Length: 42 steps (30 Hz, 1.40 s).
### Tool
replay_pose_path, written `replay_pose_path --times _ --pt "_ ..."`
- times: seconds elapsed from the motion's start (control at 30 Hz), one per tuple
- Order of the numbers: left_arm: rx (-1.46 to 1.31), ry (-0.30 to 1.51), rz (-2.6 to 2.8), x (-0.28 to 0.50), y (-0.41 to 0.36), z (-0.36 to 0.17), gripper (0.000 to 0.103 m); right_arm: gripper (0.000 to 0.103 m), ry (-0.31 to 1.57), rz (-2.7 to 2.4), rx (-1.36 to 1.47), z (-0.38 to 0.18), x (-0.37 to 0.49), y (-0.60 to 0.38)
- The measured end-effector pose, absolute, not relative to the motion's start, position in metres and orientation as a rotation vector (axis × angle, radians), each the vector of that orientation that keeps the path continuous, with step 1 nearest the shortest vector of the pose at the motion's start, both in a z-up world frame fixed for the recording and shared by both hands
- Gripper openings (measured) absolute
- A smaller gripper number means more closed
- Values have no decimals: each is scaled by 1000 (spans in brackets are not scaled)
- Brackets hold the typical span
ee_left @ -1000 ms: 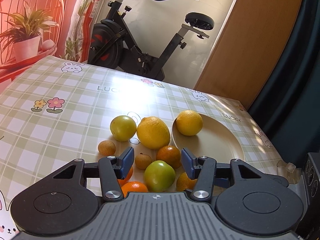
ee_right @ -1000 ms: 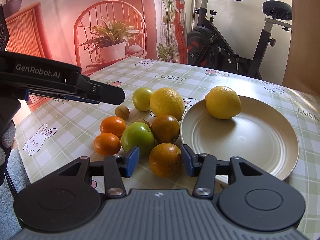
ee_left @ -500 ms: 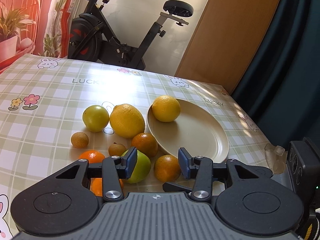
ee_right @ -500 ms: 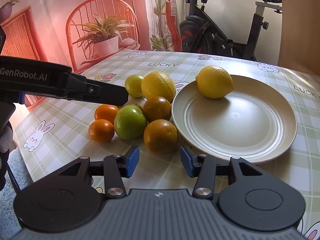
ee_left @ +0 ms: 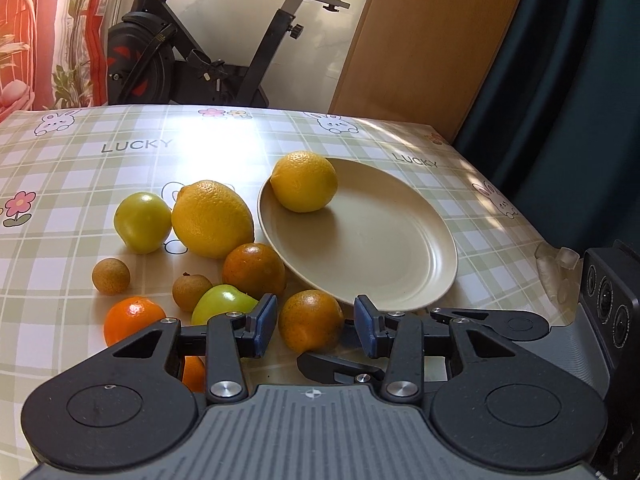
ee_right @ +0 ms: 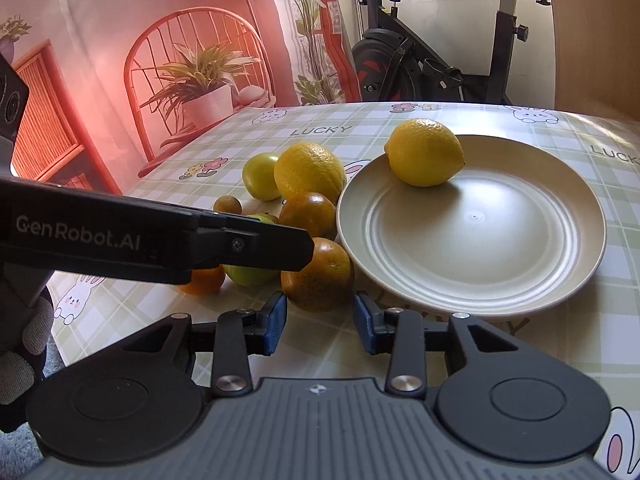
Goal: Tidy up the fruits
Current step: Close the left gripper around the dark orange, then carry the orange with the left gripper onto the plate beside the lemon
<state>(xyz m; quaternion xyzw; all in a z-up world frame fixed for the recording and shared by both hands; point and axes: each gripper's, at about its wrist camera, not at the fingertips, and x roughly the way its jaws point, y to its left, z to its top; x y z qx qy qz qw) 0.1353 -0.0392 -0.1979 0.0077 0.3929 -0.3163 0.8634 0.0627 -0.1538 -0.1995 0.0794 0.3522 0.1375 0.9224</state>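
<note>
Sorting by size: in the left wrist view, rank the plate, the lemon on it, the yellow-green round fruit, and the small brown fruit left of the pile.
1. plate
2. lemon
3. yellow-green fruit
4. brown fruit

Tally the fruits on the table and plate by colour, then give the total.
Yellow lemons: 2
Green round fruits: 2
Bright orange tangerines: 2
Dark green-tinged speckled oranges: 2
Small brown round fruits: 2
Total: 10
</note>
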Motion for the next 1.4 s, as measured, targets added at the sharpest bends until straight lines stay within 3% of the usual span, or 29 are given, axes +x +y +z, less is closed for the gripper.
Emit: replay_pose_path --times 0.57,1.4 --pt "55 868 -632 142 -48 -210 43 42 697 289 199 -203 66 -153" --pt "103 756 -664 150 -73 -175 43 42 598 257 143 -171 69 -164"
